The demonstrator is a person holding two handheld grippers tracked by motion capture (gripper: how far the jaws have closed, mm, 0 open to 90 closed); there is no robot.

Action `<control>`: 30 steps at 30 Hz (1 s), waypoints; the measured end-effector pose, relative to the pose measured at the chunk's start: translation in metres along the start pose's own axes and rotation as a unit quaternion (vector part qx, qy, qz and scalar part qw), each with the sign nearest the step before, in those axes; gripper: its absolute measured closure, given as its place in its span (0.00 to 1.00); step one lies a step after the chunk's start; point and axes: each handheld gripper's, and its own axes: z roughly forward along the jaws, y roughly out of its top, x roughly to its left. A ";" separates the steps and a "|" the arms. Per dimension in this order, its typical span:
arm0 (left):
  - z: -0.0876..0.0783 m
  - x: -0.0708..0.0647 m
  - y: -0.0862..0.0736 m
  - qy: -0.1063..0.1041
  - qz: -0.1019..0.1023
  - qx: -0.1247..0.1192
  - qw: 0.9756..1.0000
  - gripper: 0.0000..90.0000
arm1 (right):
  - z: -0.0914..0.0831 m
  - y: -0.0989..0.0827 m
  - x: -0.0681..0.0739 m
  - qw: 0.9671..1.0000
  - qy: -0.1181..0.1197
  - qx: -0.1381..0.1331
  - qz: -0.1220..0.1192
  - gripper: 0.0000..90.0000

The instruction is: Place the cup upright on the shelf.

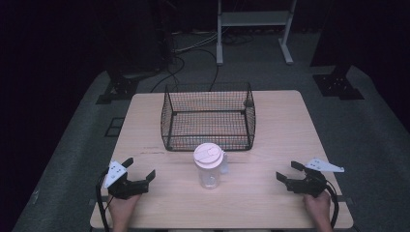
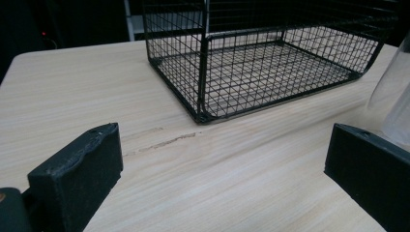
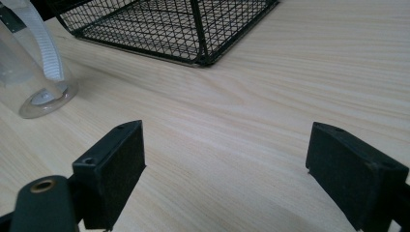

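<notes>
The table [image 1: 280,125] is light wood and mostly bare. At its far middle stands a black wire basket [image 1: 209,116], open at the top and with nothing in it. Just in front of the basket, near but not touching it, a clear cup [image 1: 209,169] with a pink lid stands upright, about halfway between the two hands.

The left gripper [image 1: 138,174] rests near the front left edge and the right gripper [image 1: 287,173] near the front right edge. Both have their jaws spread wide and hold nothing. Each one is well apart from the cup.

I think the work now is to take the cup, probably to put it in the basket. To do it well, one gripper should come from the side, level with the table, and close on the clear body under the lid, not on the lid itself. The wall looks smooth, so the grip must be firm and centred.

There is free room on both sides of the cup. The basket wall is high, so the cup must be lifted over the rim before it goes forward.
</notes>
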 end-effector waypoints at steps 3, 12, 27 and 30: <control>0.002 -0.001 0.000 -0.001 0.000 0.003 1.000 0.00 | 0.000 0.000 0.000 1.000 0.000 0.000 0.000 0.14; 0.003 -0.008 0.000 -0.011 0.017 0.010 1.000 0.00 | 0.001 0.000 0.002 1.000 0.003 0.003 -0.006 0.14; 0.002 -0.017 0.000 -0.044 0.025 0.001 0.999 0.00 | 0.001 0.000 0.004 1.000 0.003 0.005 -0.013 0.14; 0.004 -0.021 0.001 -0.046 0.033 0.006 0.998 0.00 | 0.001 0.000 0.005 1.000 0.004 0.007 -0.013 0.14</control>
